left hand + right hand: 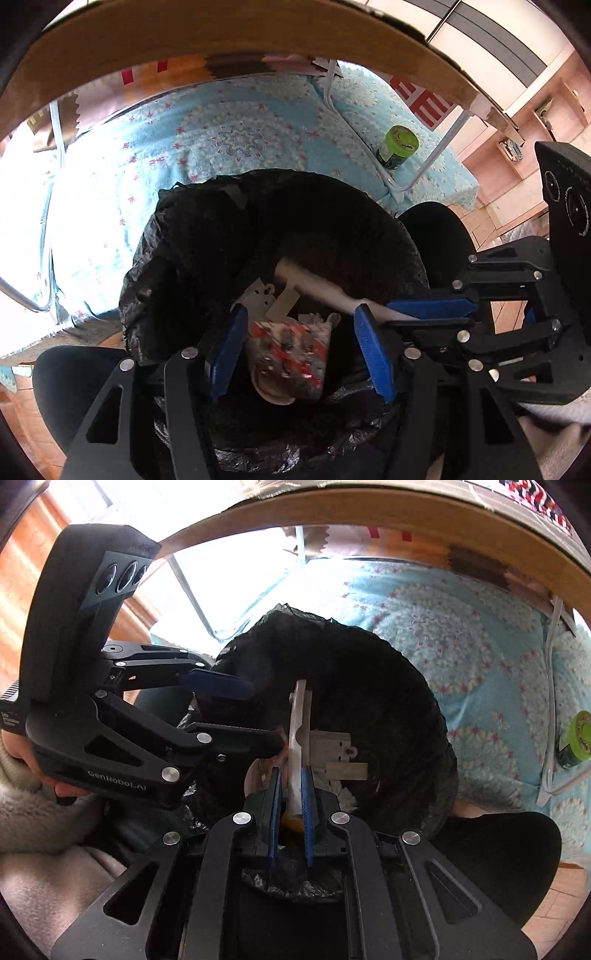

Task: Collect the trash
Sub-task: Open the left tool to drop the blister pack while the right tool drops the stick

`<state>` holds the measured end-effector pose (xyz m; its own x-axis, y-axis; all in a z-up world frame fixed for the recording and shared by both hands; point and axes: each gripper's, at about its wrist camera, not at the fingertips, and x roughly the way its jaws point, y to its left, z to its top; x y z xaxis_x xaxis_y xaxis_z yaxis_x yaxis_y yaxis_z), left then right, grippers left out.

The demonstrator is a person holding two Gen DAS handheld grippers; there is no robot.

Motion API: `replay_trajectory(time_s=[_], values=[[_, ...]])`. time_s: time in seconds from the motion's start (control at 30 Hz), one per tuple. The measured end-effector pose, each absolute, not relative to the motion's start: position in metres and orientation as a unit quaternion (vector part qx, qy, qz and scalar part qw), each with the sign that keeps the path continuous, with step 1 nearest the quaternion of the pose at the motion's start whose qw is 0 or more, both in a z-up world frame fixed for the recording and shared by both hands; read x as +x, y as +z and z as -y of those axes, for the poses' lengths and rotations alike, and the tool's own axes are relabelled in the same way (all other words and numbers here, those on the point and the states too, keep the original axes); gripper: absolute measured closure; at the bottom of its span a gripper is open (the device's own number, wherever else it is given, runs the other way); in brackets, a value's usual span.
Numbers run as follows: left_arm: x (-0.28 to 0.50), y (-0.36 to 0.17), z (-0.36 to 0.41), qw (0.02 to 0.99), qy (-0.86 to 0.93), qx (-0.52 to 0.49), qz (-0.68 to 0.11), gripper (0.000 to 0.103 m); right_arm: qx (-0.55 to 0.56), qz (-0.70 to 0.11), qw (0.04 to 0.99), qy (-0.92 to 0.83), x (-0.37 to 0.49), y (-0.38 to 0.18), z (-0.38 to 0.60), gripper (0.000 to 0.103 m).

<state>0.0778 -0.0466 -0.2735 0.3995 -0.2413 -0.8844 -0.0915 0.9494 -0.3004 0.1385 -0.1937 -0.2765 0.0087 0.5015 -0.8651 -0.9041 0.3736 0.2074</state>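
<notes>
A bin lined with a black bag [207, 236] stands on the floor below both grippers; it also shows in the right wrist view [388, 672]. My left gripper [299, 350] is open over the bin, a red-and-white crumpled wrapper [291, 354] lying between and below its fingers. My right gripper [291, 805] is shut on a long white flat strip of packaging [297, 723] that reaches out over the bin; the strip shows in the left wrist view [314, 284]. White card pieces [332, 753] lie inside the bin.
A light-blue patterned rug [229, 140] covers the floor under a wooden table edge [221, 40] with white metal legs [424, 166]. A green-lidded jar [399, 146] stands on the rug by one leg. Dark shoes flank the bin.
</notes>
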Motion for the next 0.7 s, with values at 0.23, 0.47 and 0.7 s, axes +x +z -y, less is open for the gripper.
replay_trajectory(time_s=[0.23, 0.47, 0.7], values=[[0.074, -0.268, 0.045, 0.825, -0.043, -0.154, -0.542, 0.039, -0.201, -0.471, 0.69, 0.512, 0.143, -0.274, 0.197, 0.064], [0.063, -0.251, 0.039, 0.838, -0.034, -0.15, -0.523, 0.039, -0.194, -0.456, 0.703, 0.51, 0.143, -0.262, 0.203, 0.064], [0.054, -0.226, 0.039, 0.857, -0.032, -0.129, -0.498, 0.039, -0.189, -0.434, 0.717, 0.512, 0.139, -0.242, 0.212, 0.064]])
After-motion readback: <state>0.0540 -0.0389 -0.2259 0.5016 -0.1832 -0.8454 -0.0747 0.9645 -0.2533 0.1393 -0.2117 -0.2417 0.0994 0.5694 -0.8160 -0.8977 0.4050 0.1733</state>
